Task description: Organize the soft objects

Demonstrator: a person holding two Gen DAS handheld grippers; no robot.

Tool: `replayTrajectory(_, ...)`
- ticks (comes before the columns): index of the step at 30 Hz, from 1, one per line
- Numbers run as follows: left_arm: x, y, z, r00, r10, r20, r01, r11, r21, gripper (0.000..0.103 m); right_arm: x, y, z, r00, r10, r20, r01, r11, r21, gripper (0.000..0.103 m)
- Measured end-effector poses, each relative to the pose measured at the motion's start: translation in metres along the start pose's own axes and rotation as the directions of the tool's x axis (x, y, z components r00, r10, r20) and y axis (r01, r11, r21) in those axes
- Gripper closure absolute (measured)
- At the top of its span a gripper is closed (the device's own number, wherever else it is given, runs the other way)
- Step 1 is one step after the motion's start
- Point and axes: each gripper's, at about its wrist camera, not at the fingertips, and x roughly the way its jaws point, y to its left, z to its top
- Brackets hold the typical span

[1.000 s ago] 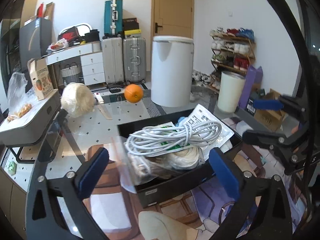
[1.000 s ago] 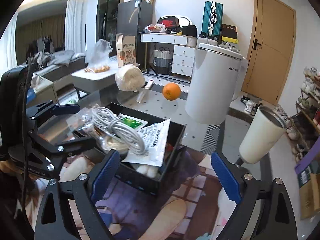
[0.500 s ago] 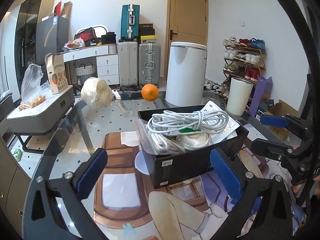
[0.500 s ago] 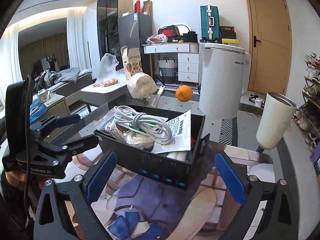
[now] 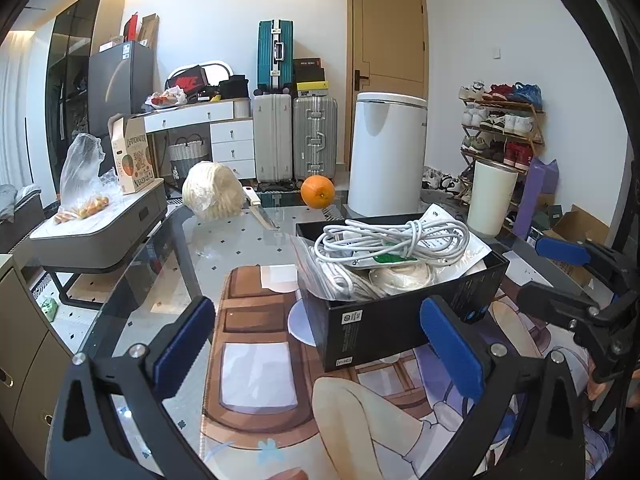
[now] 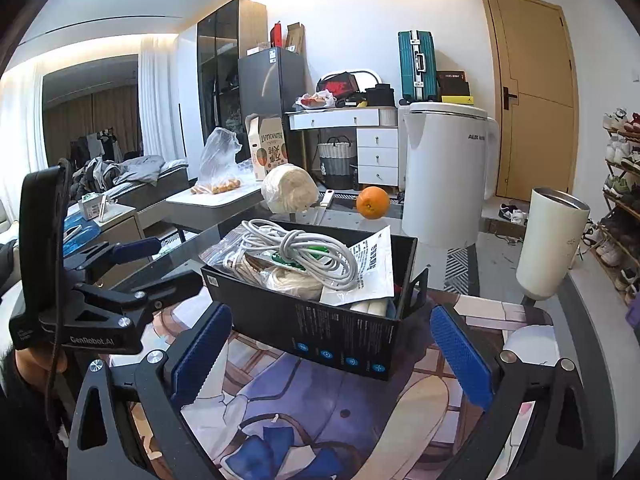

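On the glass-topped counter (image 5: 240, 248), over an illustrated mat (image 5: 256, 360), stands one black cardboard box (image 5: 384, 320), rectangular and open at the top; it holds one coiled white cable (image 5: 384, 240) with a smooth rubbery sheath, one clear crinkled plastic bag (image 6: 228, 248), one printed paper sheet (image 6: 372, 264) and one pale wound ball of yarn (image 5: 400, 278), all heaped above the rim; behind the box, well apart from it, lie one round orange (image 5: 317, 192), one lumpy cream bundle of fibre in clear wrap (image 5: 212, 192) and one knife (image 5: 258, 210) with a white handle beside that bundle; one tall white cylindrical appliance (image 6: 444, 176) and one cream tumbler (image 6: 552, 240) with a metal rim stand to the right of the box; the left hand-held gripper (image 5: 316, 352) hangs near the box's short end with its two blue ribbed pads spread wide and nothing between them; the right hand-held gripper (image 6: 328, 356) faces the box's long printed side, likewise released, its blue pads well apart and touching nothing; each gripper is seen in the other's view, flanking the box.
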Motion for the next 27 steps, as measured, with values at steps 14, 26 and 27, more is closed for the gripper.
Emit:
replayTrajectory(14,-0.004,-0.002,-0.002,1.000,0.000,0.016,0.000,1.000,-0.003,0.000,-0.006,0.006,-0.004,0.999,-0.038,0.030,0.038,0.999,-0.019,0.001)
replayTrajectory(26,-0.006,-0.001,-0.001,1.000,0.000,0.020,0.000,1.000,-0.002,0.000,-0.007,0.010,-0.006,0.998,-0.056,0.042,0.057,0.998,-0.038,0.001)
replayTrajectory(27,-0.006,-0.001,-0.001,1.000,0.001,0.020,-0.001,1.000,-0.002,0.000,-0.008,0.010,-0.006,0.998,-0.055,0.042,0.056,0.998,-0.038,0.001)
